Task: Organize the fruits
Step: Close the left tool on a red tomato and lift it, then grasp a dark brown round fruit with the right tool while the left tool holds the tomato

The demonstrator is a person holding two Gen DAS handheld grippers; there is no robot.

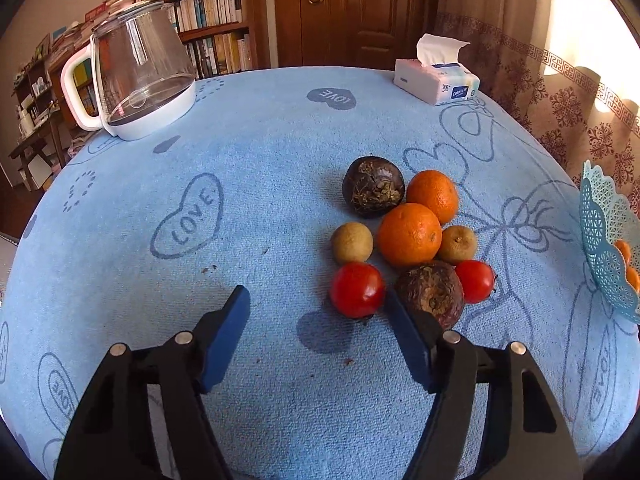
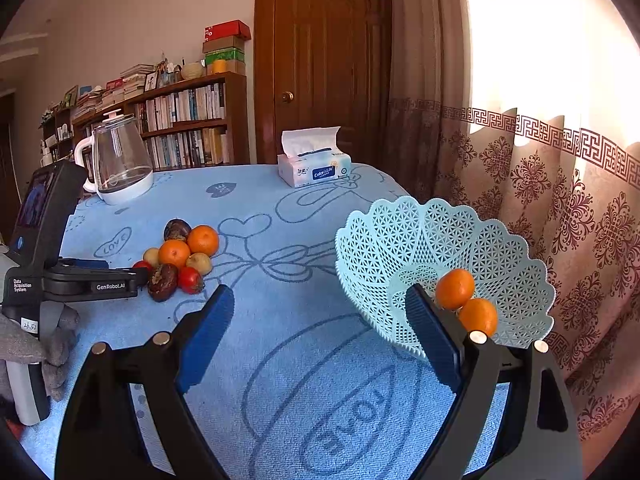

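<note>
Matt terry tablecloth [image 1: 260,208], glossy tomato [image 1: 357,289], perforated plastic basket [image 2: 440,232].

Fruit pile [image 2: 180,258] left of basket [image 2: 500,248], two oranges [image 2: 466,304] inside

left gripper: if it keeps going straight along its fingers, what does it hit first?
Probably bare blue tablecloth. The left gripper, jaws apart with nothing between them, aims just left of the fruit pile. The nearest red tomato sits beside its right-hand finger's tip, so that finger may clip it; depth is unclear.
</note>
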